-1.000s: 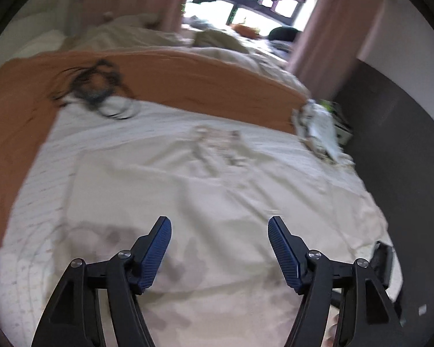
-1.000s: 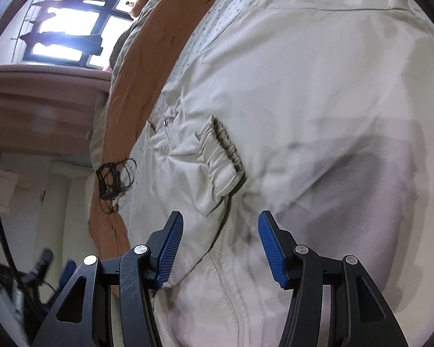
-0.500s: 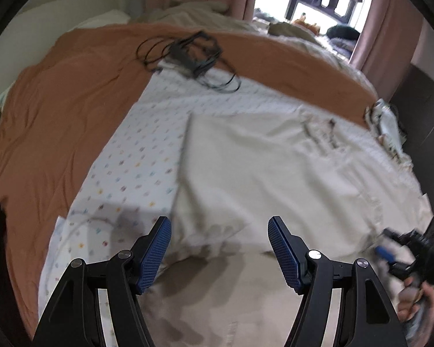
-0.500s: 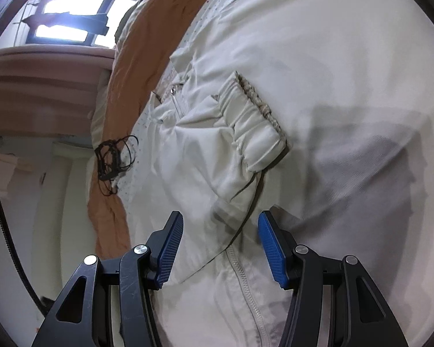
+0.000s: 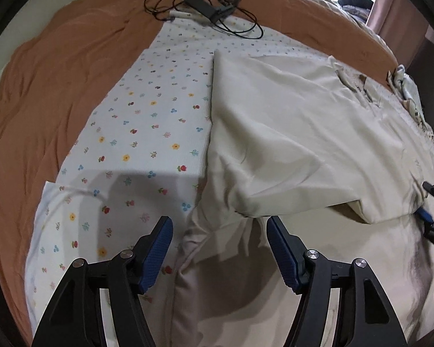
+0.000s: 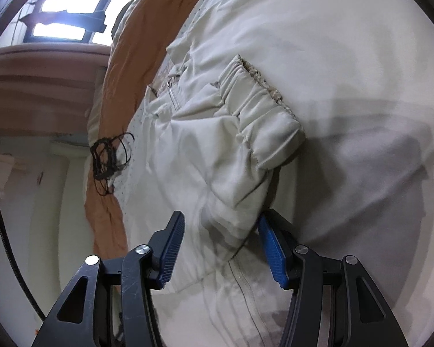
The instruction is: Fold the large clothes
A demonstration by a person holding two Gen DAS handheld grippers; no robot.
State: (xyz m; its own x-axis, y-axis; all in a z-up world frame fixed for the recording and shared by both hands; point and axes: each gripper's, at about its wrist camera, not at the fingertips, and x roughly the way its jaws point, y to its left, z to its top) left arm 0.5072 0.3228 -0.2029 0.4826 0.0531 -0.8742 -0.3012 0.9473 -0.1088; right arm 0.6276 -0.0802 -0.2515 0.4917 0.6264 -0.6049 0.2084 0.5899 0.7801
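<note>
A large cream jacket [image 5: 289, 133] lies spread on a flowered sheet [image 5: 147, 133] on the bed. One sleeve is folded across its body, and the sleeve's gathered cuff [image 6: 263, 107] shows in the right wrist view. My left gripper [image 5: 220, 248] is open, just above the jacket's left side where the sleeve starts. My right gripper [image 6: 221, 248] is open with its jaws on either side of the folded sleeve [image 6: 217, 156], below the cuff. The right gripper also shows at the right edge of the left wrist view [image 5: 431, 211]. The jacket's zipper [image 6: 246, 292] runs under the right gripper.
An orange blanket [image 5: 52, 66] covers the bed around the sheet. A tangle of black cables with a charger [image 5: 208, 5] lies at the sheet's far edge. A small patterned cloth [image 5: 408, 92] sits at the far right. Curtains and a bright window [image 6: 63, 26] stand beyond the bed.
My left gripper has swung left and down toward the jacket's left side. My right gripper has moved forward until the folded sleeve lies between its open jaws.
</note>
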